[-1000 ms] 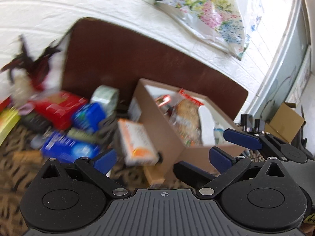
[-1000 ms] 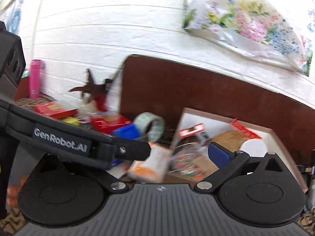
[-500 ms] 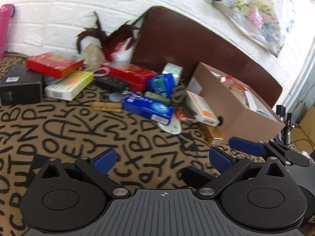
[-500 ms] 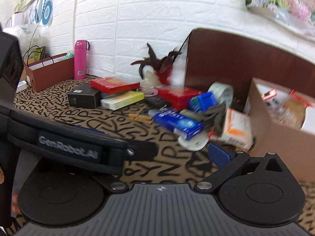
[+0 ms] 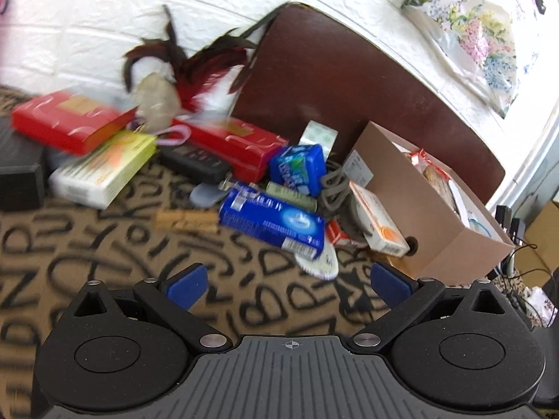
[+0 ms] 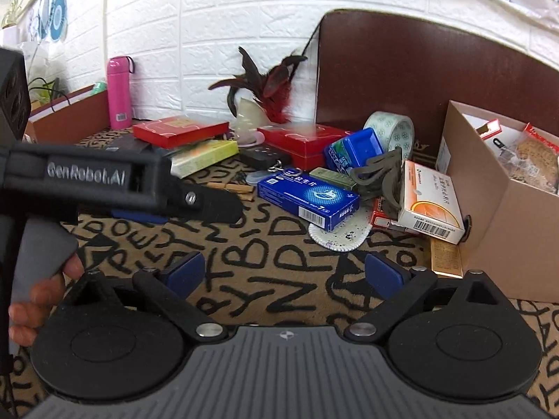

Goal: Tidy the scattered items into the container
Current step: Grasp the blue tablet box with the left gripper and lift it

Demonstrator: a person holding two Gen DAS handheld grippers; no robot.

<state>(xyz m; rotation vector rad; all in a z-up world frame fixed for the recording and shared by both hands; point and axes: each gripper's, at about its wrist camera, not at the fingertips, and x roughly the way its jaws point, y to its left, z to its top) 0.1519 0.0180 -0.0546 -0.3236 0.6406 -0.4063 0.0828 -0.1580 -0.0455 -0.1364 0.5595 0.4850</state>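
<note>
Both pairs of jaws stand wide apart with nothing between them: the left gripper (image 5: 286,281) and the right gripper (image 6: 284,272) each show two blue, flat rubbery pads (image 5: 187,284) on black linkages, hovering over a tan cloth (image 6: 265,279) printed with bold black letters.

In the right wrist view, the cardboard box (image 6: 503,230) sits at 3 o'clock, plain brown, straight-walled and open-topped, with crinkly snack packets (image 6: 531,160) inside. Leaning against its near wall is a white and orange carton (image 6: 431,202) with a barcode. Toward 12 o'clock from the gripper lies a glossy blue rectangular carton (image 6: 307,199), resting partly on a white scalloped paper disc (image 6: 340,234). Behind it lie a dark grey-green strap-like thing (image 6: 380,178), a blue box (image 6: 354,152) and an upright roll of patterned tape (image 6: 393,132). At 11 o'clock are two flat red boxes (image 6: 180,131), a yellow-green carton (image 6: 206,153), a black remote (image 6: 263,155) and wooden clothespins (image 6: 232,186). A pale vase of dark red feathers (image 6: 269,85) stands against the white brick-textured wall (image 6: 209,17), beside a smooth brown board (image 6: 419,70). A pink cylindrical flask (image 6: 118,92) stands at 10 o'clock. The left gripper's black body crosses at 9 o'clock.
</note>
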